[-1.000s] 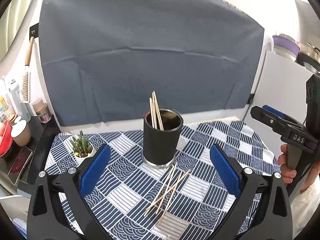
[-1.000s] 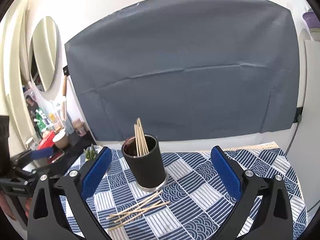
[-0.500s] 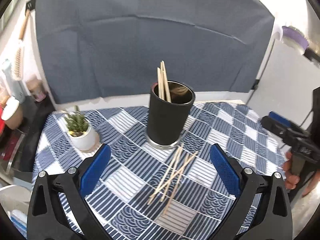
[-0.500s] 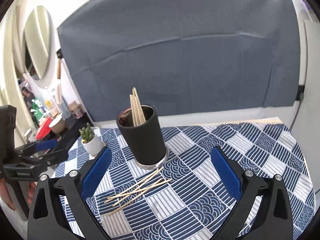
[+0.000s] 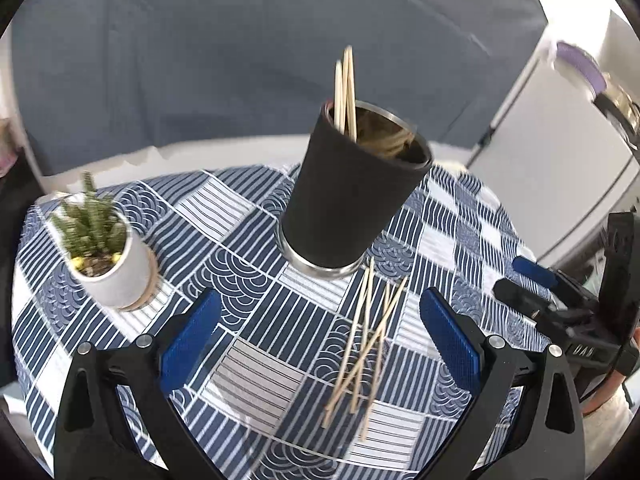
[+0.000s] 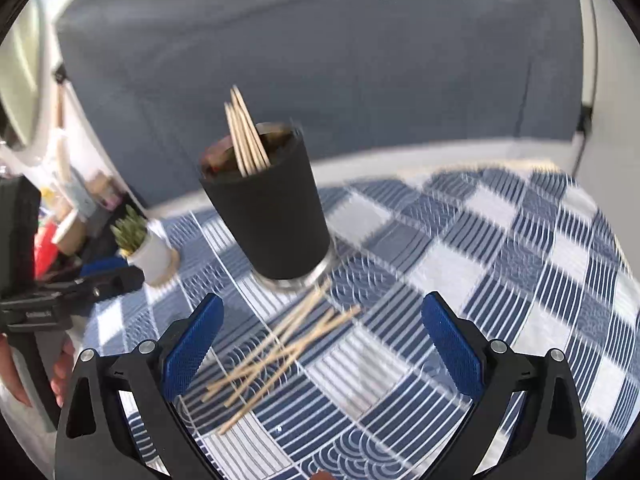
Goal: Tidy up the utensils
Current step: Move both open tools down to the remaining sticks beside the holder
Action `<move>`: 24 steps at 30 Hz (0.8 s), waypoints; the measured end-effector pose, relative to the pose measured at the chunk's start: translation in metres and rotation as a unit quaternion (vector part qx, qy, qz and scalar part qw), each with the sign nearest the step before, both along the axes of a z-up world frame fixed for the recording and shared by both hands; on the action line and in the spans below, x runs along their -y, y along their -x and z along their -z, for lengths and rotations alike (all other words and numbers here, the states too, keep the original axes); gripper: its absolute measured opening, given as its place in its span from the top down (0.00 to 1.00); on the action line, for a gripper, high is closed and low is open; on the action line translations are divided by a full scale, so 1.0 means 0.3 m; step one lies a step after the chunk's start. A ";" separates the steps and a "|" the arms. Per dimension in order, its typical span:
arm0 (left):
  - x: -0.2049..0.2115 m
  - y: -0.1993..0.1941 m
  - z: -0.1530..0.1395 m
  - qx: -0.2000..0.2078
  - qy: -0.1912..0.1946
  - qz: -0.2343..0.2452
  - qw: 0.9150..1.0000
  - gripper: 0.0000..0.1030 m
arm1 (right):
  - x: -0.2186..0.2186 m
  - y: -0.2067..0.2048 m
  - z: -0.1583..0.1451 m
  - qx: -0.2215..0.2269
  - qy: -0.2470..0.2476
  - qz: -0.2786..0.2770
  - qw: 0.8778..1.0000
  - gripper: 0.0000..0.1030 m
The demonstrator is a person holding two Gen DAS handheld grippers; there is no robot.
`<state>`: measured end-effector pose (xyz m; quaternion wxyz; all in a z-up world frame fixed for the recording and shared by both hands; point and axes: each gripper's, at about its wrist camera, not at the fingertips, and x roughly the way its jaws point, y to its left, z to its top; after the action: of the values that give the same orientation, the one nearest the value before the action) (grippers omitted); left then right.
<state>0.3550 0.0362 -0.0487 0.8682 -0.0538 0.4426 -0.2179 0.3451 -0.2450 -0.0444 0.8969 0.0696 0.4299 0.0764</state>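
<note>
Left wrist view: left gripper (image 5: 316, 344) spread wide, nothing between the blue pads (image 5: 188, 340). Loose chopsticks (image 5: 366, 350) lying in a crossed bundle on the checked tablecloth (image 5: 224, 216), toward 1 o'clock from the midpoint of the gripper and closer to its right finger. Long axis of the bundle running roughly from 6 to 12 o'clock, far tips almost touching the base of the black cup (image 5: 352, 196). Cup standing upright at 12 o'clock, already holding a few upright chopsticks (image 5: 345, 88). Small potted plant (image 5: 106, 256) at 10 o'clock, well apart from the bundle.

Right wrist view, somewhat blurred: right gripper (image 6: 320, 348) also fully released and empty. Same bundle (image 6: 280, 356) seen at about 11 o'clock from the midpoint, with long axis from 7 to 1 o'clock, leaning toward the left finger.

Probably no clear difference in nearness; both tools hovering just before the bundle, neither touching it. For a clean pinch, likely needed to close across the sticks, not along them, so the left gripper seems better aligned, with the bundle pointing almost straight away from it.
</note>
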 end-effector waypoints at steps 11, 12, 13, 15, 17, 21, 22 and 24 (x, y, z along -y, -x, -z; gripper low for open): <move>0.068 -0.125 0.222 -0.062 -0.066 0.117 0.989 0.06 | -0.049 0.005 0.289 -0.145 0.035 0.070 0.986 0.08; 0.070 -0.131 0.235 -0.064 -0.074 0.121 0.988 0.06 | -0.052 0.008 0.307 -0.150 0.035 0.073 0.985 0.08; 0.074 -0.137 0.248 -0.064 -0.085 0.126 0.986 0.06 | -0.058 0.007 0.315 -0.153 0.035 0.074 0.985 0.08; 0.075 -0.148 0.264 -0.069 -0.096 0.134 0.984 0.06 | -0.074 0.005 0.333 -0.156 0.036 0.074 0.984 0.08; 0.079 -0.159 0.279 -0.074 -0.101 0.141 0.982 0.06 | -0.094 0.003 0.352 -0.160 0.043 0.075 0.983 0.08; 0.111 -0.168 0.298 -0.079 -0.111 0.160 0.978 0.06 | -0.124 -0.006 0.372 -0.163 0.063 0.081 0.981 0.08; 0.124 -0.171 0.302 -0.079 -0.115 0.167 0.976 0.06 | -0.133 -0.006 0.371 -0.164 0.071 0.081 0.981 0.08; 0.150 -0.175 0.312 -0.076 -0.125 0.179 0.973 0.06 | -0.146 -0.013 0.375 -0.164 0.078 0.077 0.980 0.08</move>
<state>0.4075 -0.0087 -0.1423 0.7786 0.1190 0.5337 -0.3078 0.3489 -0.2011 -0.1569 0.8199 0.0436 0.5696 -0.0389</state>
